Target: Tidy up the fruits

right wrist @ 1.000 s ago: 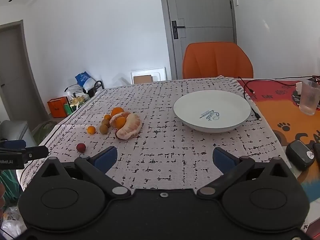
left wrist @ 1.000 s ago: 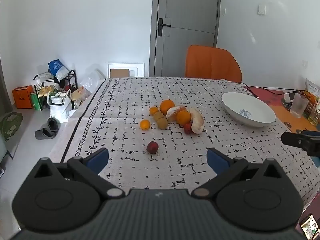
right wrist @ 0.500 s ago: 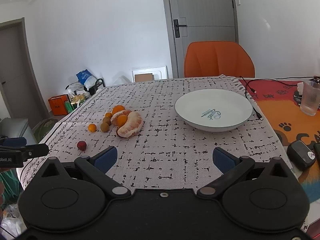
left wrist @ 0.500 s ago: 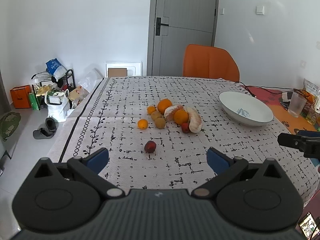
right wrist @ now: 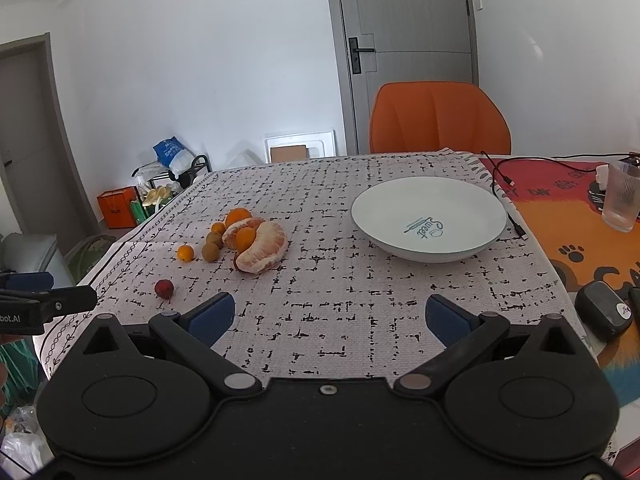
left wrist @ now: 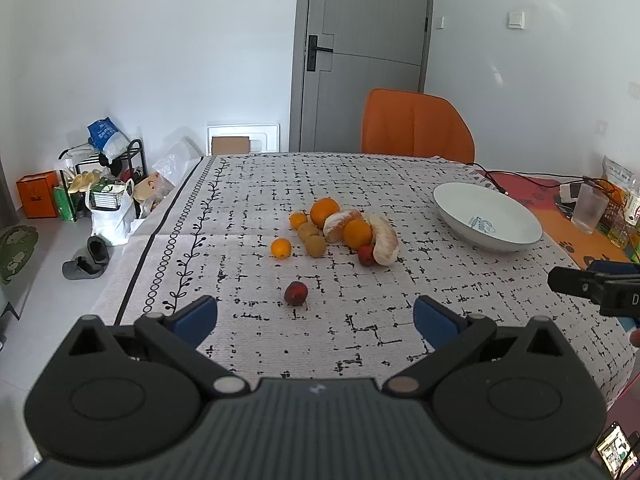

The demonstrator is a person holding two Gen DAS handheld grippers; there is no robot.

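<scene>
The tablecloth's [left wrist: 248, 280] left edge, with its vine-and-circle border, drops off at about 9 o'clock in the left wrist view, and bare cloth lies between it and the fruit. The left gripper [left wrist: 315, 316] hangs over the near edge with its blue fingers spread wide, holding nothing. A small red fruit [left wrist: 296, 293] lies alone at 12 o'clock just beyond them, well apart from the main cluster. Farther out sit a small orange [left wrist: 281, 248], two brown kiwis [left wrist: 315, 245], a large orange [left wrist: 324, 212] and peeled pomelo segments [left wrist: 383, 239], touching in a loose heap near the table's middle. At 2 o'clock stands the white bowl [left wrist: 520, 240], empty, near the cloth's right edge, with open cloth between it and the heap. The right gripper [right wrist: 330, 318] is likewise wide open and empty over the near edge, the bowl [right wrist: 400, 246] at its 1 o'clock and a ribbed glass [right wrist: 622, 196] at 2 o'clock.
</scene>
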